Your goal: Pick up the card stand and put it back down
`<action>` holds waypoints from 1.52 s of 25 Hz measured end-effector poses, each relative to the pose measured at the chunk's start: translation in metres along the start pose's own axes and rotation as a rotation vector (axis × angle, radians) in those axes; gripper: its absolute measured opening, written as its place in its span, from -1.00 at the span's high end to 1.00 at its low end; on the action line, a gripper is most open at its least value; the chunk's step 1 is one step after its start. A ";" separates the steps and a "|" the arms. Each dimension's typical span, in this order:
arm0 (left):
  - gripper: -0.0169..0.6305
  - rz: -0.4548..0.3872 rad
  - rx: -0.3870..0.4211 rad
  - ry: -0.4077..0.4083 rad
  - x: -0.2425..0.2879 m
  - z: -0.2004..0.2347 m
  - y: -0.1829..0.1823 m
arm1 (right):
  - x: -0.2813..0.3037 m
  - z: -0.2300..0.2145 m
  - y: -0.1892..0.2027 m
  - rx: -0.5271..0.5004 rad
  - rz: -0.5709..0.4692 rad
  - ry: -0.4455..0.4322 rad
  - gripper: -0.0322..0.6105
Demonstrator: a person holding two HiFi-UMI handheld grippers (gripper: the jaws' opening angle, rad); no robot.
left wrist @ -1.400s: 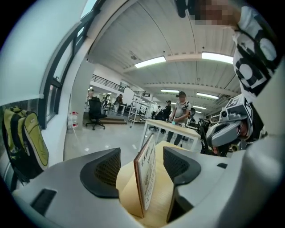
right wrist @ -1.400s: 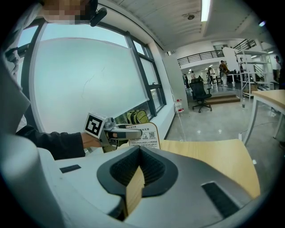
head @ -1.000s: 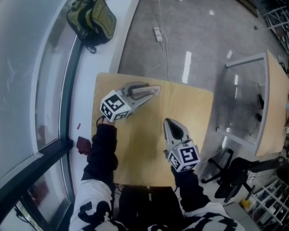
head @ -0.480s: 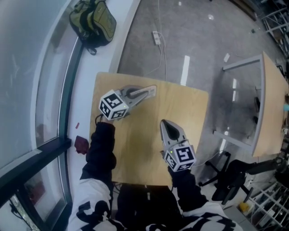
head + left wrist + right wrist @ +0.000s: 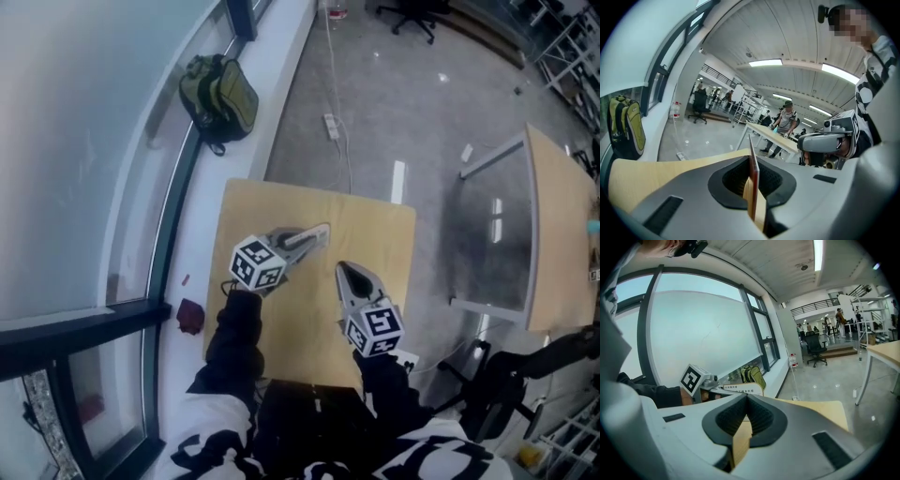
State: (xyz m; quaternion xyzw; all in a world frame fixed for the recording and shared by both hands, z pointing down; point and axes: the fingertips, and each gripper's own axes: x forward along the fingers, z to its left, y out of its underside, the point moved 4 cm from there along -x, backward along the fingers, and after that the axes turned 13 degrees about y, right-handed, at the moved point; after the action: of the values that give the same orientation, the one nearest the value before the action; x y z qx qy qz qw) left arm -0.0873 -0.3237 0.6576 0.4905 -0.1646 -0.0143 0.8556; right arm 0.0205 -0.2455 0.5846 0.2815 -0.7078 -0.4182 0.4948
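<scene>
Left claw [image 5: 319, 232] pinches the card stand [image 5: 753, 173] edge-on over the bench [image 5: 384, 225]; right claw [image 5: 347, 272], clenched empty, sits nearer.

Foreground: grey plastic right gripper [image 5: 746, 396], ribbed black pads, jaws met tip to tip, empty. Hangs over a pale wooden rectangular tabletop [image 5: 820, 411]. Left of centre: left gripper [image 5: 723, 389] bearing a black-and-white marker cube [image 5: 691, 379], carried on an arm in a dark sleeve [image 5: 642, 390]. Grips a white card stand [image 5: 745, 388] with printed lettering, too small to read. Behind: olive-green fabric backpack [image 5: 753, 375] on the white window ledge, below tall dark-framed windows [image 5: 708, 329]. Further back: black wheeled office chair [image 5: 815, 348] on glossy grey floor [image 5: 820, 385], second light wooden table [image 5: 886, 352] at right edge, people [image 5: 839, 317] standing far off.
</scene>
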 end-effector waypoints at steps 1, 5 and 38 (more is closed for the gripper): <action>0.87 -0.001 0.004 -0.023 -0.001 -0.009 -0.008 | -0.005 0.000 -0.005 0.001 -0.009 -0.003 0.83; 0.87 -0.023 0.032 -0.126 -0.009 -0.048 -0.038 | -0.030 -0.001 -0.032 0.015 -0.075 -0.017 0.83; 0.87 -0.441 0.333 -0.702 -0.097 -0.282 -0.129 | -0.190 0.054 -0.131 -0.074 -0.463 -0.117 0.83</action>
State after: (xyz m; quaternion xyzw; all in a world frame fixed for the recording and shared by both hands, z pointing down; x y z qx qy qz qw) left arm -0.0780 -0.1368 0.3913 0.6105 -0.3366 -0.3352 0.6337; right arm 0.0350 -0.1388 0.3737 0.3932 -0.6361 -0.5617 0.3539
